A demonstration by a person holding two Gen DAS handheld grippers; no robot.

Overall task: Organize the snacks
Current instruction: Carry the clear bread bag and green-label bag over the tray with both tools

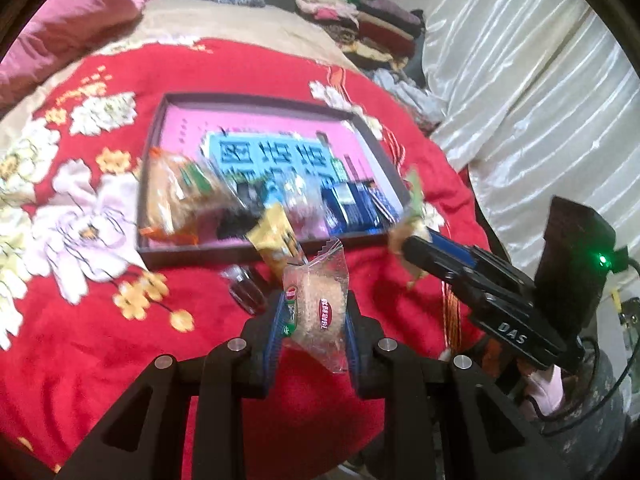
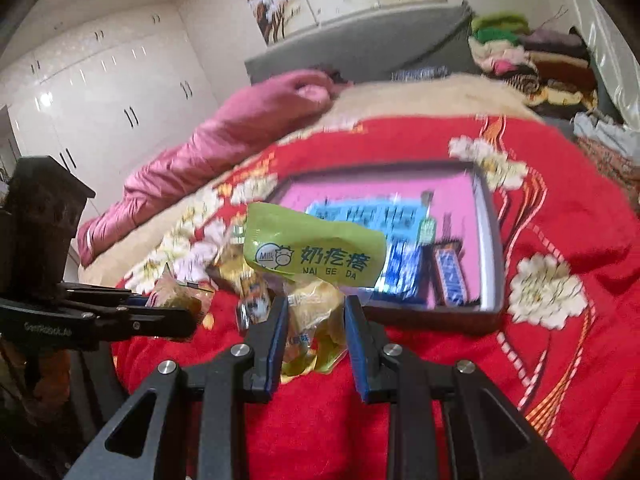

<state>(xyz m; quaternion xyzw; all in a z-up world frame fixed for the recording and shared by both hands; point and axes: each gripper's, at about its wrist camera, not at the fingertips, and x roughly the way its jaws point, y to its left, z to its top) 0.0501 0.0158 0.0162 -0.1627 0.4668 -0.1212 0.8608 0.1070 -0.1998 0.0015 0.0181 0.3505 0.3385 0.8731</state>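
The left hand-held gripper [image 1: 314, 312] is squeezed onto a clear pack [image 1: 320, 304] with a pale cake inside and a small red label. It holds the pack up above the red blanket [image 1: 100, 340] on the bed. The right hand-held gripper [image 2: 316, 320] is clamped on a green pack [image 2: 312, 254] — the top part says "NAI GE DA" beside a little cow, and the see-through lower part with a yellow snack sits between the fingers [image 2: 357, 334]. From the left camera this gripper reaches in from the right, near the front corner of the tray [image 1: 156, 152]. The tray is dark with a pink floor and lies flat on the blanket. Inside it are a big orange-brown pack [image 1: 176, 196] on the left, a blue pack [image 1: 352, 208] and a small blue bar [image 2: 450, 276] on the right. A yellow pack [image 1: 276, 240] leans over the front edge of the tray. A small dark bottle [image 1: 244, 288] lies on the blanket just in front of the tray. A pink pillow [image 2: 224, 136] lies at the far end of the bed, and a pile of folded clothes [image 1: 360, 12] sits in the far corner — the view is blurry there.
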